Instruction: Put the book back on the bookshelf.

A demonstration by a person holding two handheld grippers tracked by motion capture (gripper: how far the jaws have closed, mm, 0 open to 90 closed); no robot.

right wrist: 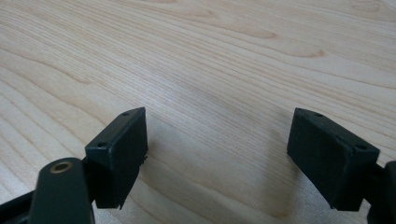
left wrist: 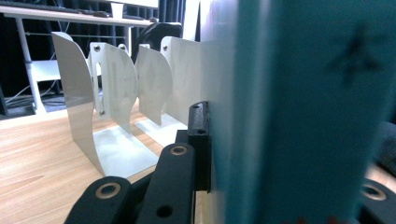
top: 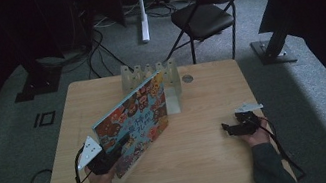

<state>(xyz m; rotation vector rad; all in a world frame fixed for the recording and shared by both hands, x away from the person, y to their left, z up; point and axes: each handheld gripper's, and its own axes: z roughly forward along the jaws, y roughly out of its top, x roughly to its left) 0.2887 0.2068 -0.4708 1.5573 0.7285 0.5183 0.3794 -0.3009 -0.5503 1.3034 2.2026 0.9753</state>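
Pale wooden counter (top: 204, 165), rectangular, seen from above with the person's forearms entering at the near edge; a black folding chair (top: 203, 16) stands on the grey carpet beyond the far edge.

Large, thin picture book with a colourful cartoon cover and turquoise edge (top: 134, 124) stands tilted on its lower edge left of centre. Its long axis runs diagonally from the near left towards the far centre, its far upper corner reaching up to the white metal book rack with curved upright dividers (top: 148, 76) at the far edge of the counter. In the left gripper view the rack (left wrist: 116, 93) lies just ahead and to the left of the book's edge (left wrist: 299, 112), its slots open towards the book.

Left hand-held gripper (top: 106, 157), black with a grey three-cornered plate, pinches the book at its near lower corner; one black jaw lies flat against the cover. The left hand is thus the one on the book, and the coming move is judged to carry the book forward along its own axis into a slot. The dividers' front edges are what could catch its leading corner.

Right hand-held gripper (top: 231, 129) rests well apart at the right, jaws spread over bare wood (right wrist: 215, 93) with nothing between them.

A small round grey disc (top: 187, 78) lies beside the rack.
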